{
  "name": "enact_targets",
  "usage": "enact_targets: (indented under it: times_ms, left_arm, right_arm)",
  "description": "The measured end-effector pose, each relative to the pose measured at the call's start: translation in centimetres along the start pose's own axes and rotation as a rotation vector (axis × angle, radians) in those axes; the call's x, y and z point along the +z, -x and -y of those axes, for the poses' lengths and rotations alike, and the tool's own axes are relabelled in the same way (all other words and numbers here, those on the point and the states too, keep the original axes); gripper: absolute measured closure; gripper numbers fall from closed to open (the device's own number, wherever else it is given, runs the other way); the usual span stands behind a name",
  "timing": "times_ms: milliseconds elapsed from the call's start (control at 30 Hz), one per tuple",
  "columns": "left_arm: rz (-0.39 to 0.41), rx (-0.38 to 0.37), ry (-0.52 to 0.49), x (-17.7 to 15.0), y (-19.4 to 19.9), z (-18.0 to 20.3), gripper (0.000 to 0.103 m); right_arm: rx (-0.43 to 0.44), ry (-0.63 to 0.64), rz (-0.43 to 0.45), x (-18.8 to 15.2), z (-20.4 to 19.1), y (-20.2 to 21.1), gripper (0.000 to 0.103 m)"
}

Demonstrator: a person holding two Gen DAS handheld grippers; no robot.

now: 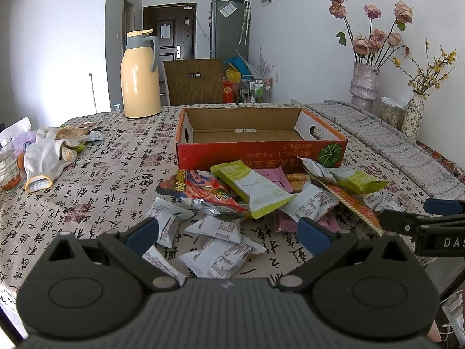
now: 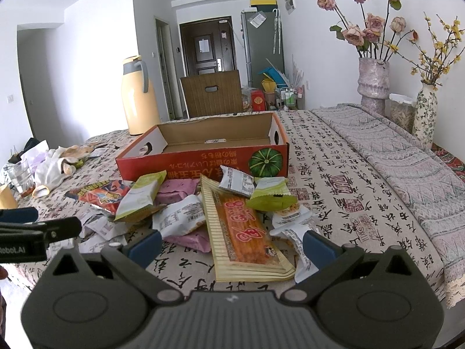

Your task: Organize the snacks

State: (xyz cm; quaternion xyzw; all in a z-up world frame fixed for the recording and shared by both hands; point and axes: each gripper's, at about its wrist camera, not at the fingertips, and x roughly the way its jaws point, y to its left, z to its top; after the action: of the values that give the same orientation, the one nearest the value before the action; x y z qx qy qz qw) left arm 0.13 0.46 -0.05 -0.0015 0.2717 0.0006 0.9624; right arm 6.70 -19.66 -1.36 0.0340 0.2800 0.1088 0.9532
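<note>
A: Where are we w/ the left gripper (image 1: pixel 228 234)?
B: Low over the table, level, pointed at the red box (image 1: pixel 261 152). Jaws spread wide, nothing between them; white packets (image 1: pixel 216 257) lie under the gap.
A: And the right gripper (image 2: pixel 232 244)?
B: Same pose, wide apart and holding nothing. The orange-yellow flat pack (image 2: pixel 244 232) lies between its fingers, near end just short of the table edge.
A: Snack pile (image 1: pixel 261 192)?
B: Heaped right against the box's near wall, on our side. Box interior looks bare.
A: Room?
B: Bare cloth (image 2: pixel 343 192) right of the box; gloves (image 1: pixel 49 151) and thermos (image 1: pixel 141 75) are well left of it.
</note>
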Motion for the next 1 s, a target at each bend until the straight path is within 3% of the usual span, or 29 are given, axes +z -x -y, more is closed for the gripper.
enact_targets:
  times_ms: [1000]
  left_arm:
    - [0.0, 0.001, 0.001, -0.33, 0.15, 0.1, 0.0]
  right_arm:
    - [-0.001, 0.006, -0.002, -0.08, -0.07, -0.15, 0.0]
